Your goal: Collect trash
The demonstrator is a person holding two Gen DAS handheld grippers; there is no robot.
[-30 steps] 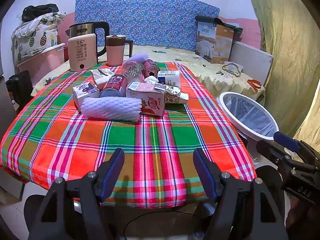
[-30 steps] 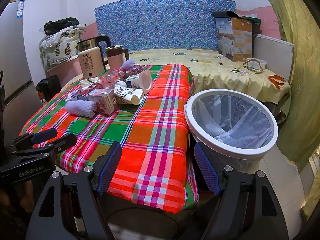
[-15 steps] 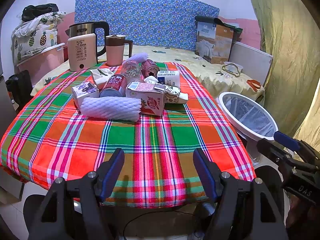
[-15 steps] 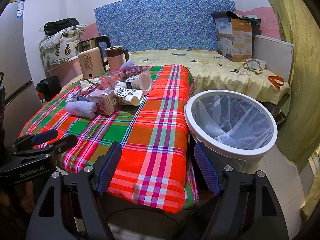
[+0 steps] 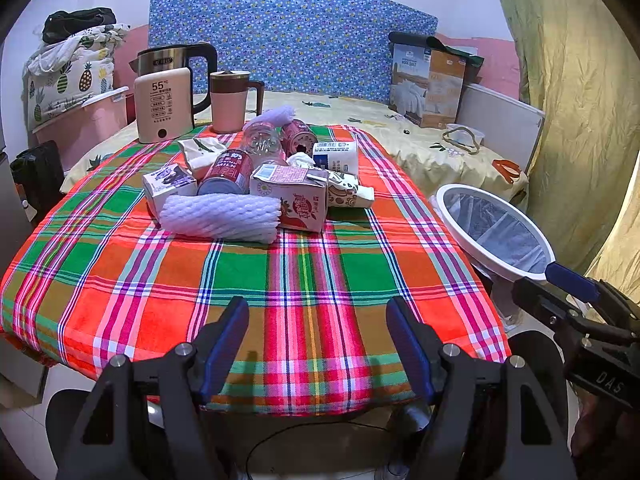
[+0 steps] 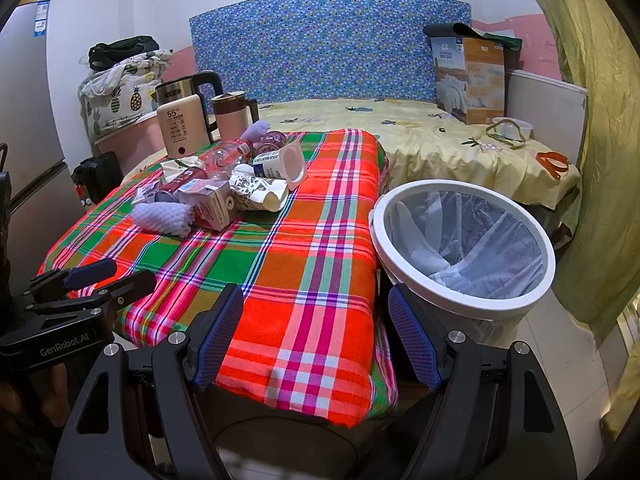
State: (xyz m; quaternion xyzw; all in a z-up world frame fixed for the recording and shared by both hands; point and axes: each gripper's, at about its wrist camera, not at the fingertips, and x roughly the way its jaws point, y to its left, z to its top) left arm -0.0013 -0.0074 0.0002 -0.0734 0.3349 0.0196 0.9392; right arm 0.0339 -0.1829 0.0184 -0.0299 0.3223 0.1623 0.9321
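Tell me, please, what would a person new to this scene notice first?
Probably the bright plaid tablecloth, which fills the middle of both views. Next, the heap of trash at its far side: cartons, cans, a bottle and a white foam net lying together. Then the white bin with its liner, standing beside the table's right edge. Both grippers are open and empty.

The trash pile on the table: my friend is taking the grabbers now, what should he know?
Left gripper: open, empty, at the near table edge.
Right gripper: open, empty, between table and trash bin.
Trash pile (cartons, cans, bottle, foam net) sits mid-table on the plaid cloth.
Bin stands right of the table, bag in, looks empty.
Done: nothing collected yet.
Left: move every piece into the bin.
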